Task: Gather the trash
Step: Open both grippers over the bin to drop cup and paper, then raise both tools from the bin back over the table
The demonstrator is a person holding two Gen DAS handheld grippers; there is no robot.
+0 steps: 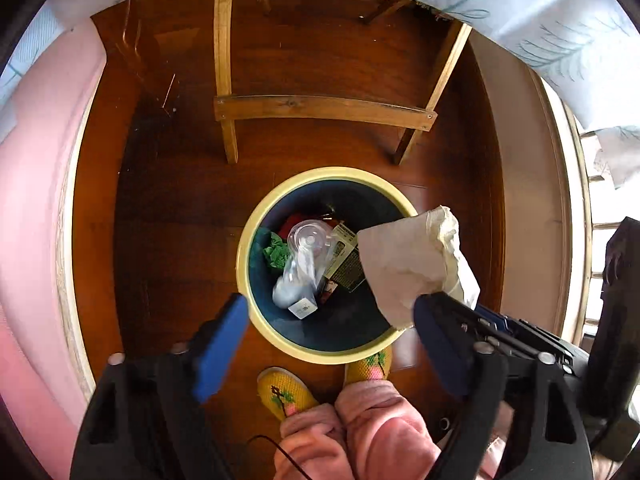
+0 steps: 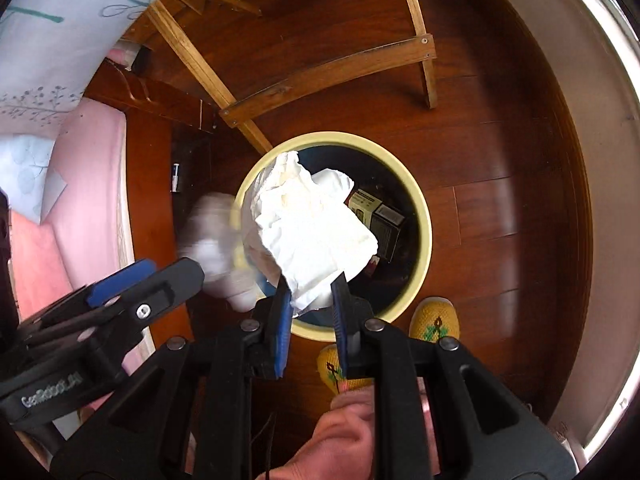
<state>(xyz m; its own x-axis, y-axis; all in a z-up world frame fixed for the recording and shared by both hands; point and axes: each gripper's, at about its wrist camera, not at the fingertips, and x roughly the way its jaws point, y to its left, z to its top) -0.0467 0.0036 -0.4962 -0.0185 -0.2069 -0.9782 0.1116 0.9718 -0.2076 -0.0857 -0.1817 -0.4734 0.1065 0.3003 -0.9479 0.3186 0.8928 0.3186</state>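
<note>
Nearest the cameras, the left hand-held gripper [image 1: 326, 344] stands with its blue pads spread wide and nothing between them, poised over the near rim of the waste bin [image 1: 256, 216]. Just beside it, the right hand-held gripper [image 2: 310, 300] is narrow and pinches the lower corner of a crumpled white tissue [image 2: 310, 224], which hangs above the bin's mouth on the side nearer the left gripper. In the right wrist view a blurred pale wad [image 2: 214, 248] shows next to the left gripper, at or just outside the bin's yellow rim; I cannot tell whether it is falling inside or beside it. Below the grippers, the person's yellow knitted slippers [image 1: 286, 392] stand on the wooden floor [image 1: 168, 240] right against the bin. Inside the bin lie a clear plastic bottle [image 1: 300, 264], a green scrap [image 1: 276, 254] and a dark printed carton [image 1: 346, 260]. Beyond it stand the legs of a wooden chair [image 1: 320, 106], with a pale patterned cloth [image 1: 540, 20] farther off. The risks, as I judge them: the blurred wad may land on the floor if it is outside the rim, and the light tissue, held only by a corner and off centre, could drift or catch on the rim when released.
</note>
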